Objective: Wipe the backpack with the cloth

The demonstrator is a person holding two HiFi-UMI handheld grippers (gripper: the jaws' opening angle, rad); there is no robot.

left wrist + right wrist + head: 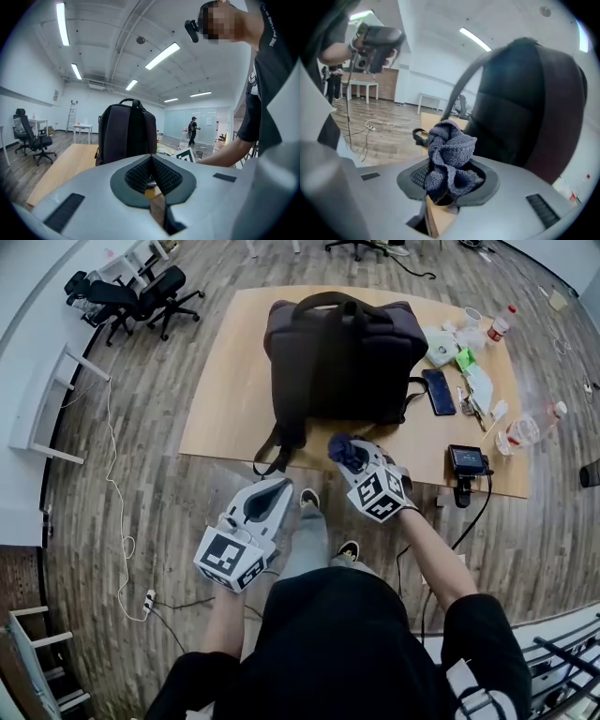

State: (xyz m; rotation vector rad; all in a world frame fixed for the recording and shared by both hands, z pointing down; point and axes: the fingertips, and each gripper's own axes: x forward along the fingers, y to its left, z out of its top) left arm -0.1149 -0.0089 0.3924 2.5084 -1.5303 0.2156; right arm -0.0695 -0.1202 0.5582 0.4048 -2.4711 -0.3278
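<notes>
At centre the right gripper [354,463] clamps a bunched cloth [343,450] by the backpack's [342,362] lower edge, while the left gripper [270,491], lower left, has its jaws together.

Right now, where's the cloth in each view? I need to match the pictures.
Head view: the cloth is at centre, bunched in the right gripper, just before the backpack.
Left gripper view: not in it.
Right gripper view: at centre, clamped between the jaws.
Shared landmark: the dark backpack, upright in all three.
</notes>
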